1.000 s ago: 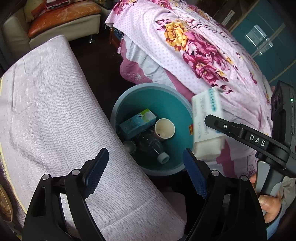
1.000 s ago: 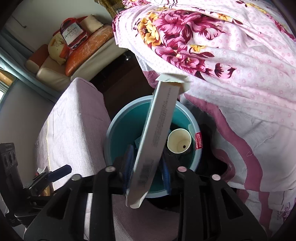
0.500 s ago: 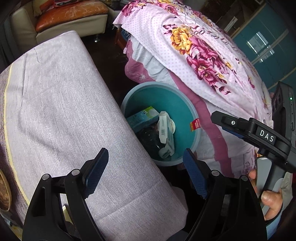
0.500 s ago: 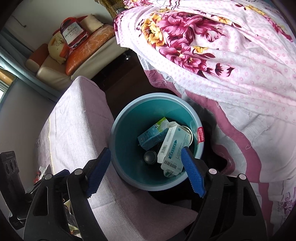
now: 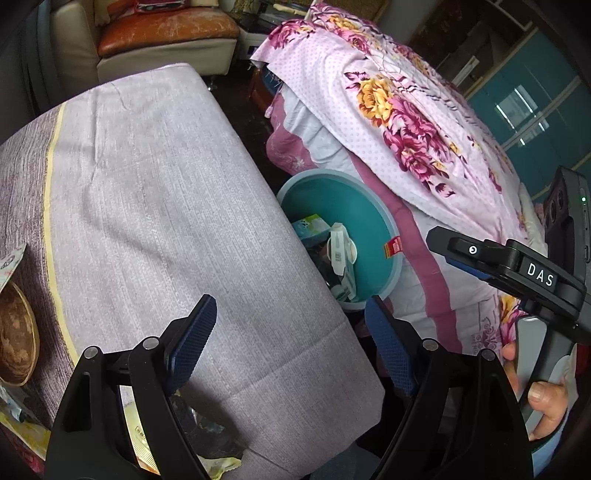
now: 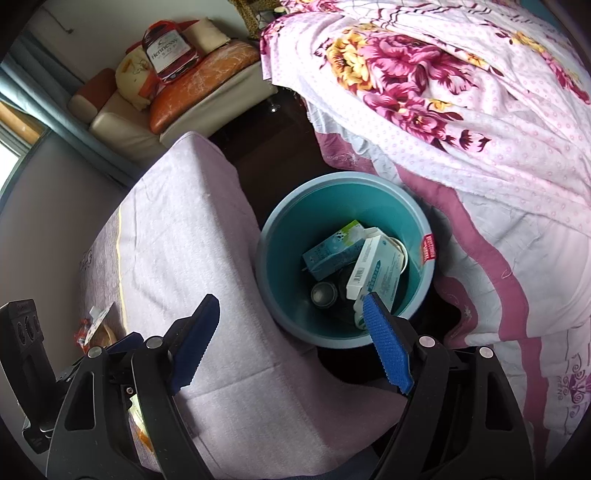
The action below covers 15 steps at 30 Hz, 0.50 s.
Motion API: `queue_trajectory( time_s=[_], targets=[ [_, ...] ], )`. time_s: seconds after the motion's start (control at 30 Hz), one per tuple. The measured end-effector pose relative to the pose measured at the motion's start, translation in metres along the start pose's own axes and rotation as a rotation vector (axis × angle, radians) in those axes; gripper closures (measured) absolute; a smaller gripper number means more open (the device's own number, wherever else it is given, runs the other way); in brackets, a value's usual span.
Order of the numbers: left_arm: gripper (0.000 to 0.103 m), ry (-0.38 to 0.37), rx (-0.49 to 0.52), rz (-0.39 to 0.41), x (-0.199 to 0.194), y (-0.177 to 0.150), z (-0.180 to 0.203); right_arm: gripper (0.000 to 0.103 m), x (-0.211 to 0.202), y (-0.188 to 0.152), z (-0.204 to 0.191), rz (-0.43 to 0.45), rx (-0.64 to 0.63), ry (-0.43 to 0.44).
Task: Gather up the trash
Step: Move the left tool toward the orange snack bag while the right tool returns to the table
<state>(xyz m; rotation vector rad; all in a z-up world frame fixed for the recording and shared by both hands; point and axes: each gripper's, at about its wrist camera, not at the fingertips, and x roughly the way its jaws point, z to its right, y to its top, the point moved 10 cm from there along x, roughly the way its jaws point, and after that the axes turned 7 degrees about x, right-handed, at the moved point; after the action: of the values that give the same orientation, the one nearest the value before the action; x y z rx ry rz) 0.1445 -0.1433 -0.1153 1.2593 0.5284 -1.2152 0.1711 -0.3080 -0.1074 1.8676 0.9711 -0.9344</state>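
Note:
A teal bin point(image 6: 295, 221) stands on the floor between the cloth-covered table and the bed. In it lie a white box point(image 6: 376, 269), a teal carton point(image 6: 328, 251) and a dark bottle point(image 6: 324, 293); a paper cup point(image 6: 400, 251) shows partly behind the box. My right gripper point(image 6: 291, 299) hovers above the bin's near rim, open, with nothing between its pads. My left gripper point(image 5: 288, 314) is open and empty over the table's near corner; the bin point(image 5: 351, 206) and the white box point(image 5: 338, 247) lie ahead to its right.
The lilac tablecloth point(image 5: 166, 203) fills the left. A wooden bowl point(image 5: 14, 332) sits at the table's left edge, and wrappers point(image 5: 207, 435) lie below my left gripper. The floral bed quilt point(image 5: 406, 122) hangs close beside the bin. A sofa point(image 5: 159, 33) stands at the back.
My right gripper opened and let go of the white box, which dropped into the bin. Both grippers then drew back; the left one now looks further over the table.

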Motion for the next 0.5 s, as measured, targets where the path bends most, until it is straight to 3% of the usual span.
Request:
queue_trajectory(
  time_s=[0.37,0.5],
  targets=[
    [0.019,-0.004,-0.078,0.056,-0.037,-0.027,-0.043,0.022,0.0,-0.035,-0.052,-0.039,-0.085,0.004],
    [0.01,0.011,-0.108,0.09,-0.054,-0.037,-0.063,0.022,0.004,-0.051,-0.075,-0.065,-0.124,0.009]
  ],
)
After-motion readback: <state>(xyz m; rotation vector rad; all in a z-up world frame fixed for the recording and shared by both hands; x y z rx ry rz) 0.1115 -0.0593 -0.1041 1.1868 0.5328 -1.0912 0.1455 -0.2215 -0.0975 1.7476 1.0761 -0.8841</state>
